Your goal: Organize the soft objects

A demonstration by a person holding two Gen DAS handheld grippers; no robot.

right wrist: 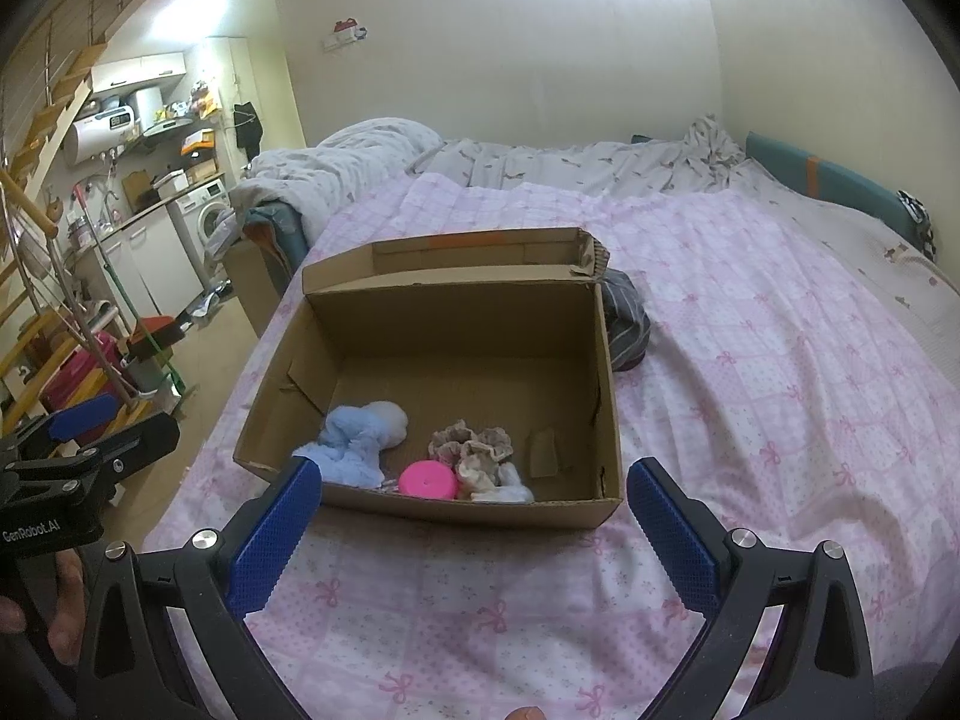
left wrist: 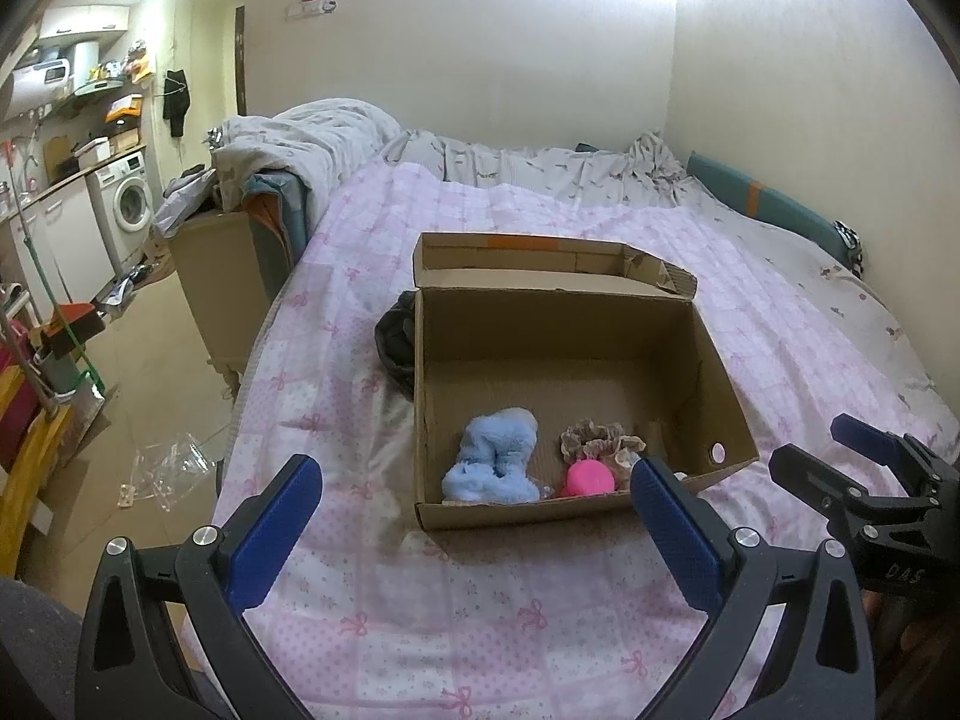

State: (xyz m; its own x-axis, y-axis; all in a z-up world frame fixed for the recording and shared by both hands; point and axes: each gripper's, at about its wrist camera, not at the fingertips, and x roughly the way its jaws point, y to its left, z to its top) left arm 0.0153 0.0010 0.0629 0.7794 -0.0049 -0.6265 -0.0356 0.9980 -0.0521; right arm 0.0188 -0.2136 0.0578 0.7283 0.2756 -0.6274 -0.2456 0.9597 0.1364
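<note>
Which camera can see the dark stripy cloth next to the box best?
The right wrist view. There the dark striped cloth lies in the open beside the cardboard box, so its stripes and shape show. In the left wrist view the same cloth peeks out from behind the box wall, a dark lump with no clear stripes.

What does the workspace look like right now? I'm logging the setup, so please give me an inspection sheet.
Surface: bed with a pink bow-print quilt.
Job's things: open cardboard box on the quilt, holding a blue fluffy cloth, a pink round thing, a frilly scrunchie and a white cloth.
Clutter: dark cloth beside the box, outside it.
Grippers: left hand-held gripper open, empty; right hand-held gripper open, empty; both short of the box.
Cables: nothing seen.
Surroundings: crumpled grey duvet, washing machine, stairs.
</note>
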